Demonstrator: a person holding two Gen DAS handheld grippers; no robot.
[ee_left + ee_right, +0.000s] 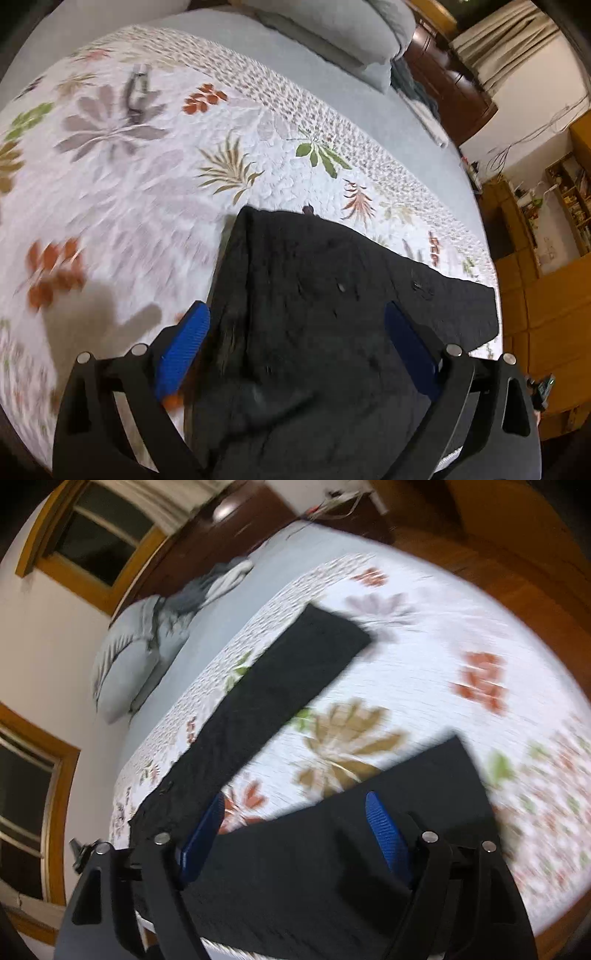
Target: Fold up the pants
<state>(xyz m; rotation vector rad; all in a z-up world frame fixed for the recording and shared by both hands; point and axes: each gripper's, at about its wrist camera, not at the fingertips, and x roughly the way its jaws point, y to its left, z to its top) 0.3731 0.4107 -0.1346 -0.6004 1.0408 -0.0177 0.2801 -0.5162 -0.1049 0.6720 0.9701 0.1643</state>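
The black pants [280, 686] lie spread on the bed [332, 85] for folding, while left gripper [295, 347] and right gripper [299, 834] hover with jaws apart, gripping nothing.

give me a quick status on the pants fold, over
Left gripper open, right gripper open, nothing held. Black pants flat on floral quilt, legs spread apart, not yet folded. Nothing in the way.
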